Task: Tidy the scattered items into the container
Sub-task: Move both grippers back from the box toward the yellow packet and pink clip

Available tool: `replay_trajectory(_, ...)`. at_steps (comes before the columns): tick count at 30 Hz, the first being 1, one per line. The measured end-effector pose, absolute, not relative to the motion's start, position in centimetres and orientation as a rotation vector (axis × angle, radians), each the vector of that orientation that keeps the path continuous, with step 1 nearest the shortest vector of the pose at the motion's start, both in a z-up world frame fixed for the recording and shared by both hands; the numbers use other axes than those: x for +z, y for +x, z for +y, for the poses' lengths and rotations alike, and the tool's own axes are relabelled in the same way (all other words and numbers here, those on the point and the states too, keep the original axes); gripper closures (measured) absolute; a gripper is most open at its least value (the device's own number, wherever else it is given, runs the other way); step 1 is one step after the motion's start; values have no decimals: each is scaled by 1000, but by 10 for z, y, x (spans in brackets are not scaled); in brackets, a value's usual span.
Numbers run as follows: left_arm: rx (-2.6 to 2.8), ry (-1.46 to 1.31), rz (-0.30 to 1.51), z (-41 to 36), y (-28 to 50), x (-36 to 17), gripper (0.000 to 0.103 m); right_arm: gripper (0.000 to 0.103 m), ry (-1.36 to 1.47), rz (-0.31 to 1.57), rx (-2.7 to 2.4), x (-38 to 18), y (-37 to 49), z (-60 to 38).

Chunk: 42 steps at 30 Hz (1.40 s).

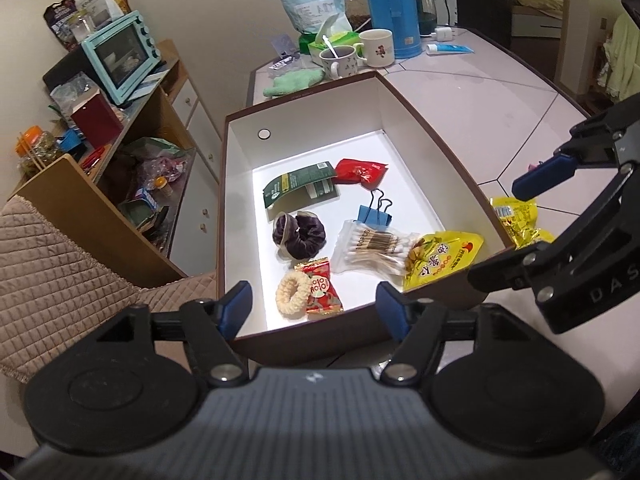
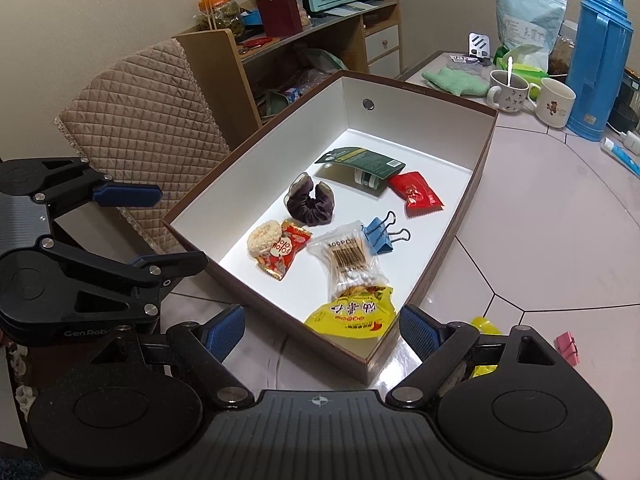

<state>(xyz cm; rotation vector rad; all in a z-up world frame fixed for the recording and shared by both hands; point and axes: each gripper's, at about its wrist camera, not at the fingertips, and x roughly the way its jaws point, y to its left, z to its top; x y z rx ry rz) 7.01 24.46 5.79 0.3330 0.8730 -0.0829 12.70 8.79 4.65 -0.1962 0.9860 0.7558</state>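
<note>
A brown box [image 1: 304, 110] with white walls [image 2: 416, 120] stands on the table. Inside lie a green card pack [image 1: 298, 186], a red packet [image 1: 360, 170], a blue binder clip [image 1: 374, 216], a purple scrunchie [image 1: 300, 234], a bag of cotton swabs [image 1: 372, 250], a yellow snack packet [image 1: 440, 256], a red snack pack [image 1: 322, 290] and a cream scrunchie [image 1: 290, 294]. A second yellow packet [image 1: 516, 216] and a pink clip [image 2: 568, 346] lie on the table outside the box. My left gripper [image 1: 313, 300] hangs open over the near wall. My right gripper [image 2: 320, 320] is open and holds nothing.
At the table's far end stand a blue thermos [image 2: 596, 60], two mugs [image 2: 510, 90], a pale blue bag [image 2: 528, 12] and a green cloth [image 2: 456, 80]. A quilted chair back [image 2: 140, 120] and a cluttered shelf with a teal oven [image 1: 124, 54] stand left of the box.
</note>
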Motion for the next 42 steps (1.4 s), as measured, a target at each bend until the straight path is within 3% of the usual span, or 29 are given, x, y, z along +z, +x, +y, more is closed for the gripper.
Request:
replay_trajectory(20, 23, 315, 872, 222, 39, 66, 22, 16, -216, 986, 815, 50, 109, 64)
replay_trajectory(42, 87, 308, 881, 183, 22, 70, 18, 16, -236, 969, 870, 54, 107, 25)
